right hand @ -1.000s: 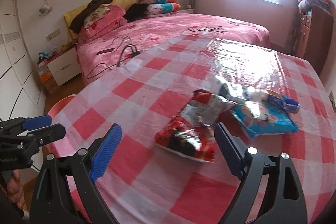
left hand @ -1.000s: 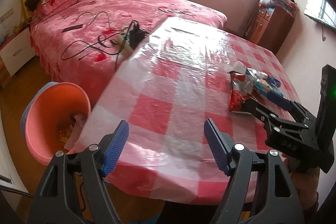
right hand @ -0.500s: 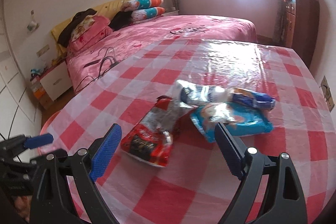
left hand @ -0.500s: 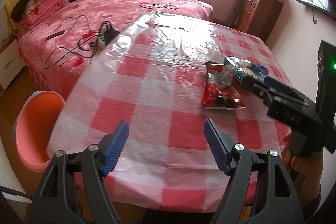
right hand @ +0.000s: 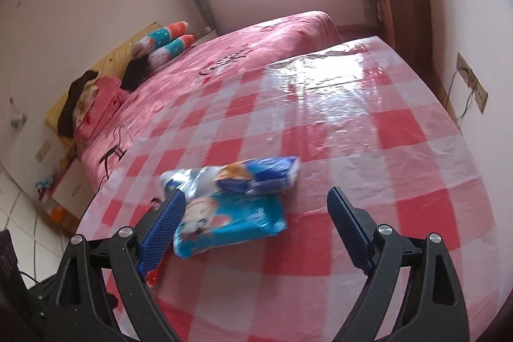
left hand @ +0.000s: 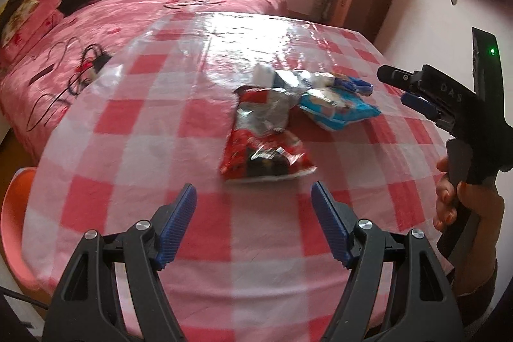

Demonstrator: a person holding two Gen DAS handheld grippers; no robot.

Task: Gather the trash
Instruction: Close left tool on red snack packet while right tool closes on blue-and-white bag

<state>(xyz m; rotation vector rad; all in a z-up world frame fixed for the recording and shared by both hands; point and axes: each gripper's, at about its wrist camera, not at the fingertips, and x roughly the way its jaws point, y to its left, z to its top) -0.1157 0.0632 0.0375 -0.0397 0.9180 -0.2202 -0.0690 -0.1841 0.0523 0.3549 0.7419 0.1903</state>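
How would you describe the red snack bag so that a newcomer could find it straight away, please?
On the checked tablecloth, three wrappers lie clustered. The red snack bag lies nearest the table's front edge. It alone is red with crinkled silver; its neighbours are blue.

Both wrist cameras look down along their own gripper onto the checked worktop point(left hand: 134, 149), bed point(right hand: 256, 53) beyond. Left views from farther back; both share the blue packet point(left hand: 340, 109) point(right hand: 231, 220).

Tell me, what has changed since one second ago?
Both open grippers swung toward the wrappers: the left gripper now faces the red bag, the right gripper the blue bag. Nothing was grasped. The wrappers stayed put on the table.
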